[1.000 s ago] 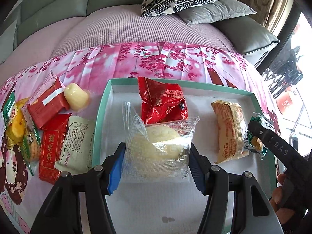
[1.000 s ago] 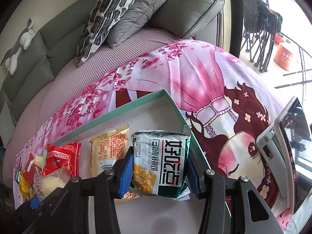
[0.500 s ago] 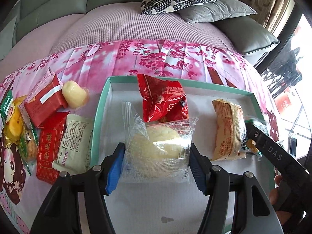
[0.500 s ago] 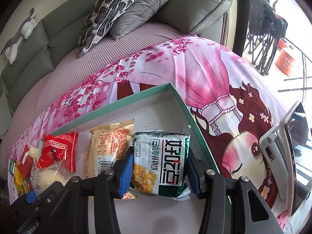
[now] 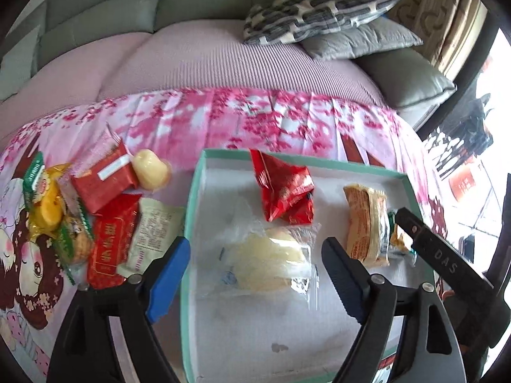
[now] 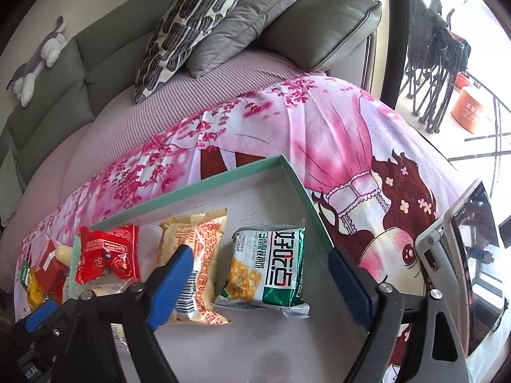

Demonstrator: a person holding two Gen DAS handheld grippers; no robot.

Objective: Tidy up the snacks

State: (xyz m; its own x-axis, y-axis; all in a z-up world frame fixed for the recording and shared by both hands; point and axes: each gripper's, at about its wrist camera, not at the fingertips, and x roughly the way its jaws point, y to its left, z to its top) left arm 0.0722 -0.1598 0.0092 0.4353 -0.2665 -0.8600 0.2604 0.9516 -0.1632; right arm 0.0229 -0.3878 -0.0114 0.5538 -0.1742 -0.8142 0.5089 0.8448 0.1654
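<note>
Teal tray [image 5: 191, 210] on sofa, both hand-held grippers [image 5: 252, 274] [image 6: 260, 285] now spread apart, snacks released.

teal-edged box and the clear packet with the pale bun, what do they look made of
Box: likely cardboard. Thin straight walls, matte white inside with a small stain, teal outside.

Clear packet: thin glossy plastic film, probably. It is see-through, crinkled and catches glare over the pale bun; faint print shows along its edges.
</note>
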